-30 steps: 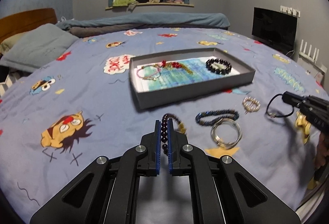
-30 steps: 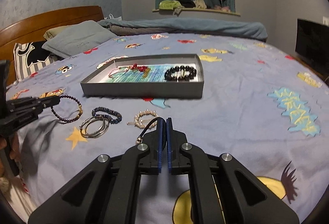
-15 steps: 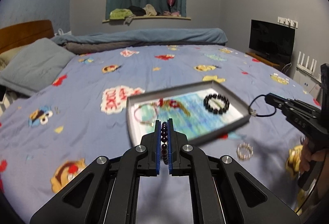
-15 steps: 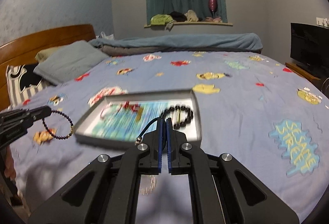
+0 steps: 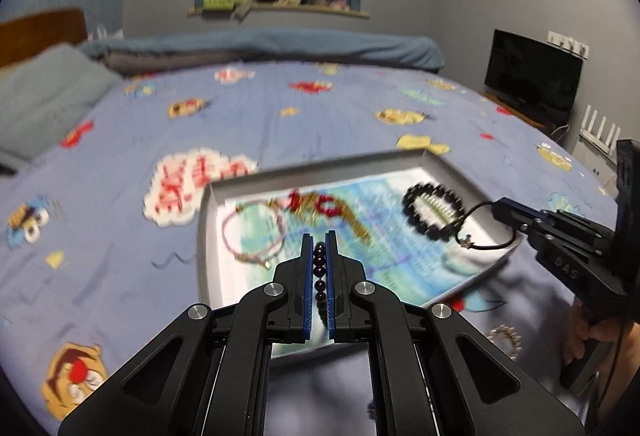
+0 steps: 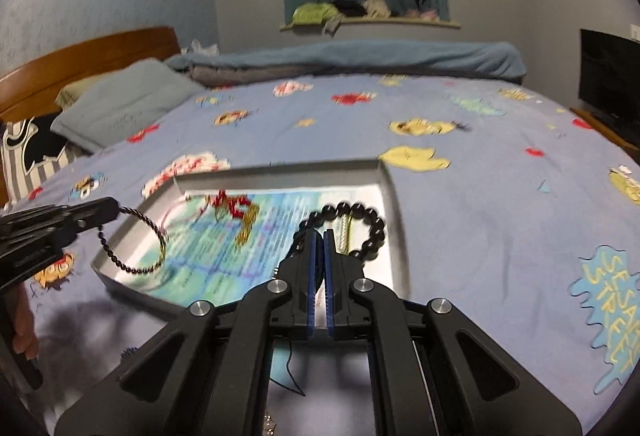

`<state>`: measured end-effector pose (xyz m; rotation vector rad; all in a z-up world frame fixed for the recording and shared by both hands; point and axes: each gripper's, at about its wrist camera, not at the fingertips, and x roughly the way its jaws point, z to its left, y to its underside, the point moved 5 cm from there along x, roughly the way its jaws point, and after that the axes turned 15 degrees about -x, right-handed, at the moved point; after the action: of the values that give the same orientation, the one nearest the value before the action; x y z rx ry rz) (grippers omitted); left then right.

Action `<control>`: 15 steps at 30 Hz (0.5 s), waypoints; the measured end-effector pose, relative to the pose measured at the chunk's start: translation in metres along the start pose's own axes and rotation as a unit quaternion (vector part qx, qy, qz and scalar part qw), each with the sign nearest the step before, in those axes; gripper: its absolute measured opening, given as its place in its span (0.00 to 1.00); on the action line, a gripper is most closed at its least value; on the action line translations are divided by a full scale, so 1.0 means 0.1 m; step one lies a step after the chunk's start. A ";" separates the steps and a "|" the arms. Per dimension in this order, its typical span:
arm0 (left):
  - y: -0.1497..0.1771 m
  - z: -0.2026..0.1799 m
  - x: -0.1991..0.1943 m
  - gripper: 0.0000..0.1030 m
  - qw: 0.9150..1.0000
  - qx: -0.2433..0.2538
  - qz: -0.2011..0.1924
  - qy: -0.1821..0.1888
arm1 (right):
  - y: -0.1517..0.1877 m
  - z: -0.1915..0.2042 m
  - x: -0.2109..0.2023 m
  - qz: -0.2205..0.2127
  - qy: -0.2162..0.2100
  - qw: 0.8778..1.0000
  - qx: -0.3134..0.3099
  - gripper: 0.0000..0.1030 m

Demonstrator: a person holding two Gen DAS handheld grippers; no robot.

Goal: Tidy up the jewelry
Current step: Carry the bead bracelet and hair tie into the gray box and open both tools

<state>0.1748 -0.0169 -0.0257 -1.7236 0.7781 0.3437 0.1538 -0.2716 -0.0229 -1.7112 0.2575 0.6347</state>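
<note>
Left claw (image 5: 319,256) clenched on a dark bead bracelet (image 5: 320,268); the loop hangs free in the right wrist view. Right claw (image 6: 319,248) clenched on a thin black cord bracelet (image 5: 482,224), which dangles from its tip in the left wrist view.

Change: a second ago both claws were low over the bedsheet (image 5: 280,108), beside loose pieces near the grey tray (image 5: 320,168). Now both are above the tray, each carrying its piece. Frames blurred.

Tray already holds a black bead bracelet (image 6: 360,224), a pink cord bracelet (image 5: 252,232) and a red-and-gold piece (image 5: 324,202).

Judgement: transport nearly done; release into the tray comes next. A pale bead bracelet (image 5: 505,336) waits on the bedsheet.
</note>
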 end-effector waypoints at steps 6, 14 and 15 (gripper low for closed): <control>0.10 0.29 0.22 0.06 0.999 -0.026 0.023 -0.021 | 0.08 0.07 0.16 0.039 -0.008 0.999 -0.019 0.03; 0.17 0.47 0.37 0.06 0.997 -0.049 0.049 -0.035 | 0.20 0.03 0.36 0.072 -0.016 0.997 -0.006 0.03; 0.17 0.46 0.37 0.06 0.997 -0.047 0.048 -0.037 | 0.20 0.04 0.36 0.072 -0.015 0.997 -0.007 0.03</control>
<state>0.1987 0.0126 -0.0748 -1.7540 0.8027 0.5137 0.1730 -0.2668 -0.0596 -1.7048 0.3581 0.7702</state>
